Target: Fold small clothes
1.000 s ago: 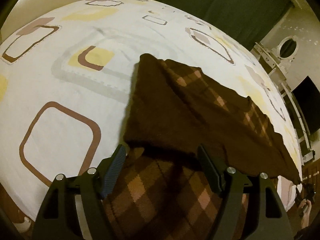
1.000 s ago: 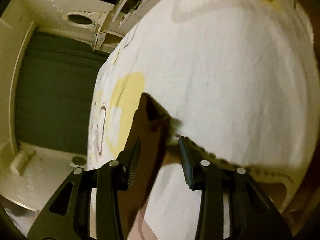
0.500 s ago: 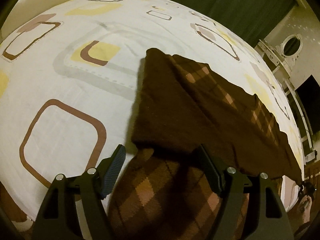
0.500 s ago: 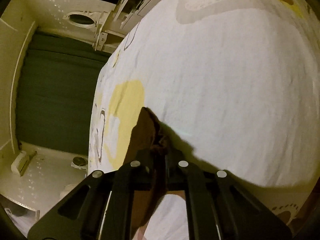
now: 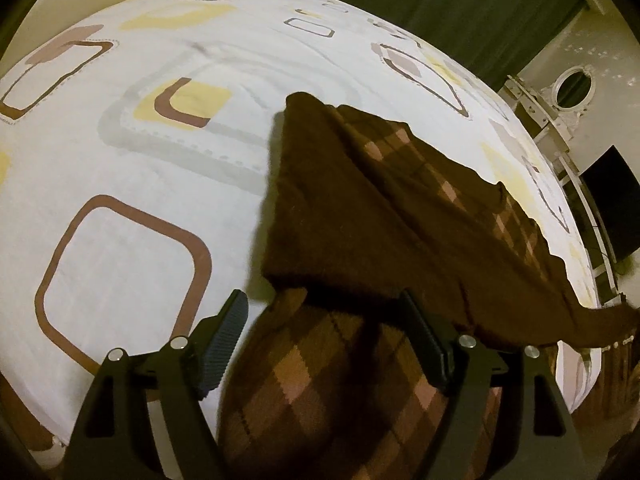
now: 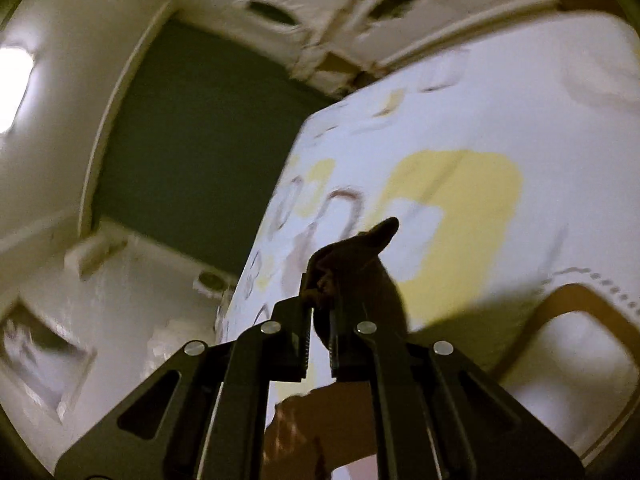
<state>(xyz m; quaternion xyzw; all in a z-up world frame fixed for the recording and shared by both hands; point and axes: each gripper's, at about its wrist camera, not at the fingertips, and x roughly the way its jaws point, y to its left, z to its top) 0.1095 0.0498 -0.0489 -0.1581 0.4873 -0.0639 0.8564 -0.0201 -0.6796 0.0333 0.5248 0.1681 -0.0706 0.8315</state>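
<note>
A brown checked knit garment lies on the bed, its dark inner side folded over the plaid. My left gripper is open, its fingers straddling the garment's near folded edge, not pinching it. My right gripper is shut on a dark corner of the garment and holds it lifted above the sheet. In the left wrist view this lifted corner stretches off to the far right.
The bed sheet is white with brown and yellow square patterns. A green curtain hangs behind the bed. White furniture with a round mirror and a dark screen stand at the right.
My right gripper closed on the garment's corner and lifted it, tilting upward toward the room. The left gripper stayed open and shifted only slightly.
</note>
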